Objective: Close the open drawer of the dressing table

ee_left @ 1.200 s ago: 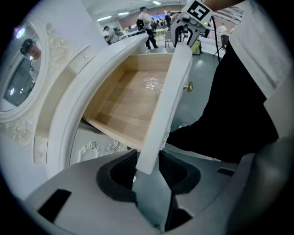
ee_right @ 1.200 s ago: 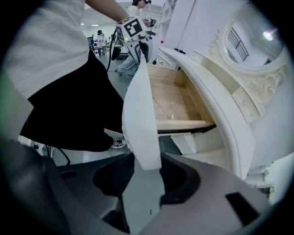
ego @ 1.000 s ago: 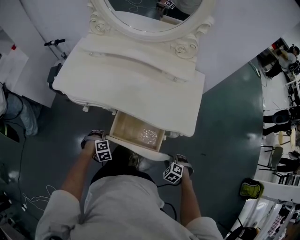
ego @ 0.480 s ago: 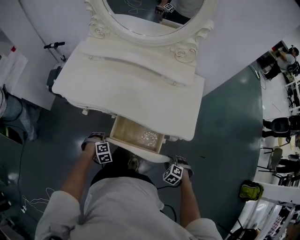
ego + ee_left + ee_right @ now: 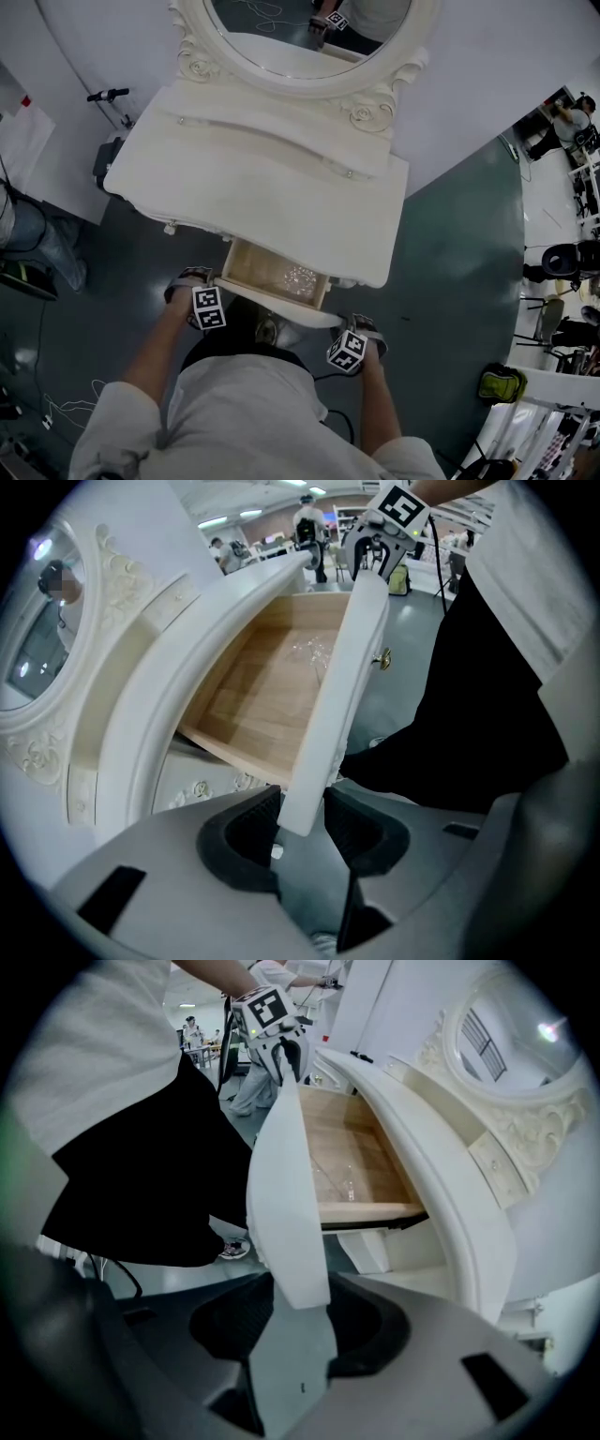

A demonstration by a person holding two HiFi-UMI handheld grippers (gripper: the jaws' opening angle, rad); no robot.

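1. While the person stood close, the left gripper and right gripper each clamped one end of the drawer front.
2. Beyond them, the drawer stood partly open beneath the dressing table.
3. An oval mirror rose behind.

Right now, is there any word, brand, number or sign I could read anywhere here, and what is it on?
No readable text anywhere.
The left marker cube and right marker cube: black-and-white square patterns only, no letters or digits.
The dressing table and its drawer: no label or brand visible.
The background clutter at the far right: too small to read.
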